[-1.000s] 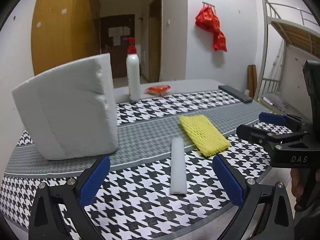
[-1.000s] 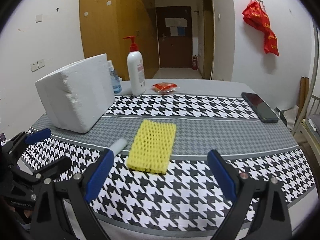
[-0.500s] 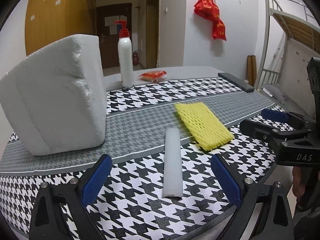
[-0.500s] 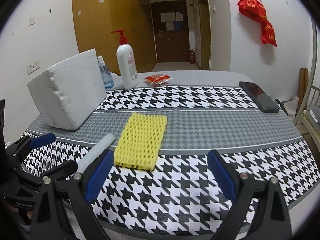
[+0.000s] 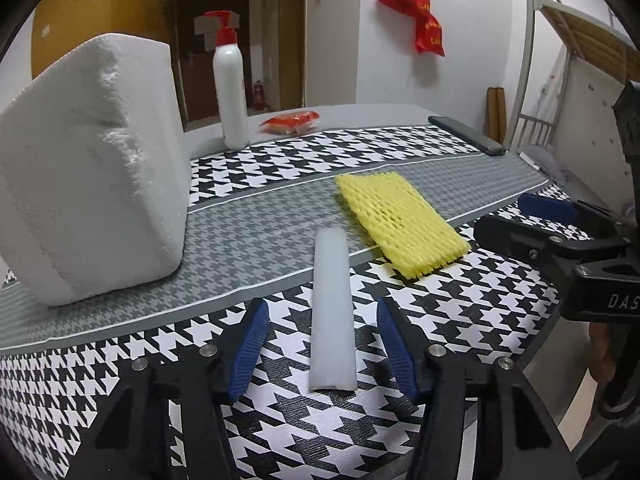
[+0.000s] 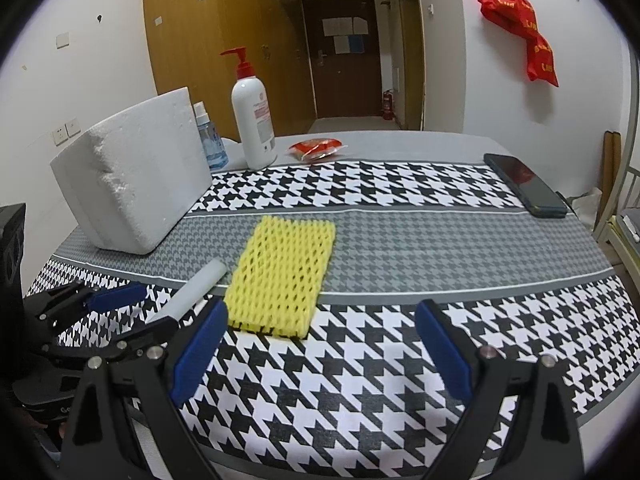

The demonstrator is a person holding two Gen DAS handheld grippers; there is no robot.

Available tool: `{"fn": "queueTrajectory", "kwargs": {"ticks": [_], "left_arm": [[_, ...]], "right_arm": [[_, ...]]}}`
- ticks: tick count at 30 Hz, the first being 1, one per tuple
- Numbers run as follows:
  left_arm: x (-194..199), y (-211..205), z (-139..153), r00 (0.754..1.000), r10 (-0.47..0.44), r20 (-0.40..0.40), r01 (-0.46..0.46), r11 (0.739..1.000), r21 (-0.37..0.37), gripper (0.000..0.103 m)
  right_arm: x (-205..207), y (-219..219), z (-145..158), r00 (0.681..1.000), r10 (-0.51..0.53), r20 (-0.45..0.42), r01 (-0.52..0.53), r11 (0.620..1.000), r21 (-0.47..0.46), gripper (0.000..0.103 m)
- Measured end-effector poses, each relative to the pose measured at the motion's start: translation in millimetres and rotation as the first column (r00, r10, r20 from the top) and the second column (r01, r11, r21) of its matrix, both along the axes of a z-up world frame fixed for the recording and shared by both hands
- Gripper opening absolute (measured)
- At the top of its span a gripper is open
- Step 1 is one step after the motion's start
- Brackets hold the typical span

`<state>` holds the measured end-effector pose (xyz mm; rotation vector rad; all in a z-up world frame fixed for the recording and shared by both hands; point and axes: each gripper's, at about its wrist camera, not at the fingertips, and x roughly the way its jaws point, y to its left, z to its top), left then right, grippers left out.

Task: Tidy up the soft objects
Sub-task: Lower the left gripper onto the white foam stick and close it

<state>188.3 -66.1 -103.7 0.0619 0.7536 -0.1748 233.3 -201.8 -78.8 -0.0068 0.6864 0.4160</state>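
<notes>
A white foam tube [image 5: 333, 308] lies on the houndstooth tablecloth, pointing away from me. My left gripper [image 5: 324, 344] is open with a blue pad on each side of the tube's near end, not touching it. A yellow foam net sleeve [image 5: 400, 220] lies flat just right of the tube; it also shows in the right wrist view [image 6: 282, 276]. A big white foam block [image 5: 92, 164] stands at the left. My right gripper [image 6: 320, 352] is open and empty, just short of the sleeve's near edge. The tube [image 6: 192, 290] and left gripper [image 6: 120, 316] show at its left.
A white pump bottle [image 6: 254, 120], a small blue spray bottle [image 6: 210, 140] and a red packet [image 6: 318, 148] stand at the table's back. A dark phone [image 6: 524, 190] lies at the right edge. A bunk bed frame [image 5: 560, 40] stands to the right.
My left gripper has moved forward over the tube's near end and its jaws have narrowed around it. My right gripper has moved slightly closer to the yellow sleeve.
</notes>
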Motion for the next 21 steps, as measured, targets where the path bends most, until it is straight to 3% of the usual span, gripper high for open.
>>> {"fn": "queueTrajectory", "kwargs": {"ticks": [3,5,10,13,21], "left_arm": [[2,-3,-3,1.000,-0.010,-0.015,0.011,1.000,0.013,0.057],[3,-5,-5,0.999,-0.012,-0.030,0.012,1.000,0.025,0.046],[4,-7,-6,0.999,-0.019,-0.040,0.020,0.999,0.027,0.037],[4,-9,-6,0.999,-0.015,-0.034,0.016,0.999,0.039,0.023],[3,-7,-6,0.999,-0.013,-0.030,0.014,0.999,0.034,0.021]], "right_arm": [[2,1,-1,1.000,0.001,-0.003,-0.001,1.000,0.000,0.097],[3,2,-1,1.000,0.002,-0.005,-0.002,1.000,0.001,0.097],[3,1,-2,1.000,0.008,-0.004,-0.008,1.000,0.003,0.097],[4,1,-3,1.000,0.008,-0.006,-0.008,1.000,0.001,0.097],[10,11,-10,0.999,0.020,-0.045,-0.020,1.000,-0.017,0.097]]}}
